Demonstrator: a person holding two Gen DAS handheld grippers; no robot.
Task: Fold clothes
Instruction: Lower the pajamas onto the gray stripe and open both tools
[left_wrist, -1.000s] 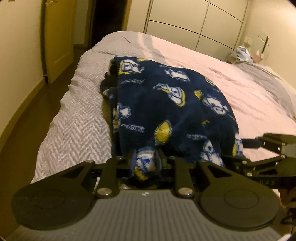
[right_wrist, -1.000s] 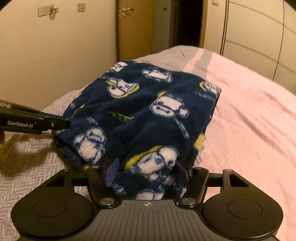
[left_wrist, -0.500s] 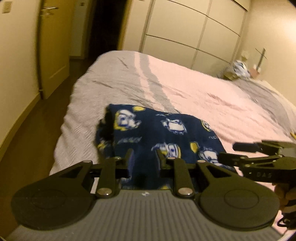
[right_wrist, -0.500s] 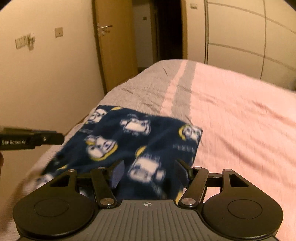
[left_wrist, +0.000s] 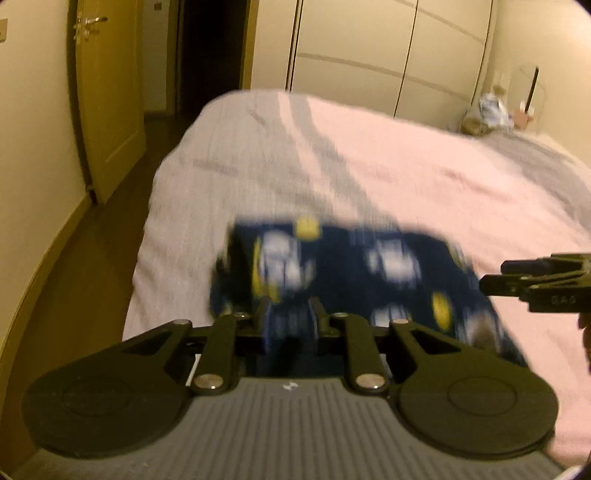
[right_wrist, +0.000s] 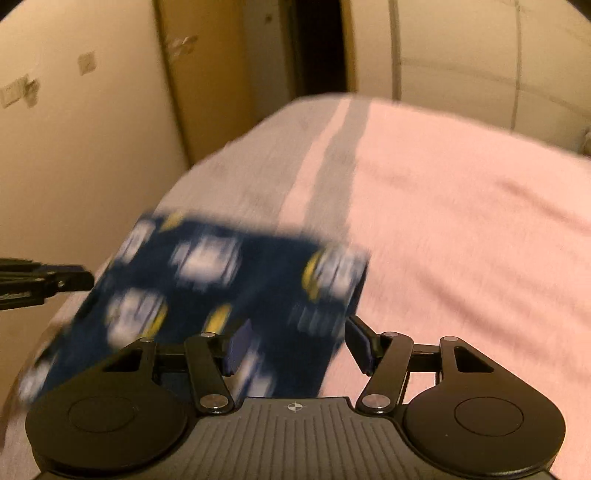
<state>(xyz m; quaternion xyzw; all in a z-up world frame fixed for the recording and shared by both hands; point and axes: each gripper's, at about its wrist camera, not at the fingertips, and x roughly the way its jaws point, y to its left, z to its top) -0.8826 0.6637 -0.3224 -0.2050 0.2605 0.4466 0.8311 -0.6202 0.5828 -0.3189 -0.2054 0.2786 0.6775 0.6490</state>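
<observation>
A folded navy fleece garment (left_wrist: 354, 273) with white and yellow cartoon prints lies near the left edge of the bed; it also shows in the right wrist view (right_wrist: 221, 288). Both views are motion-blurred. My left gripper (left_wrist: 290, 314) is open above the garment's near edge, holding nothing. My right gripper (right_wrist: 295, 347) is open wide over the garment's near right corner, holding nothing. The right gripper's tip shows at the right of the left wrist view (left_wrist: 532, 280). The left gripper's tip shows at the left of the right wrist view (right_wrist: 48, 282).
The bed (left_wrist: 424, 173) has a pink cover with a grey herringbone part on the left (left_wrist: 192, 192). A wooden door (left_wrist: 107, 96), dark doorway and floor lie left. White wardrobes (left_wrist: 369, 55) stand behind. Small items (left_wrist: 491, 110) sit far right.
Both grippers have let go of the garment, opened, and pulled back and up. The garment now lies flat and folded on the bed, farther from the cameras.
</observation>
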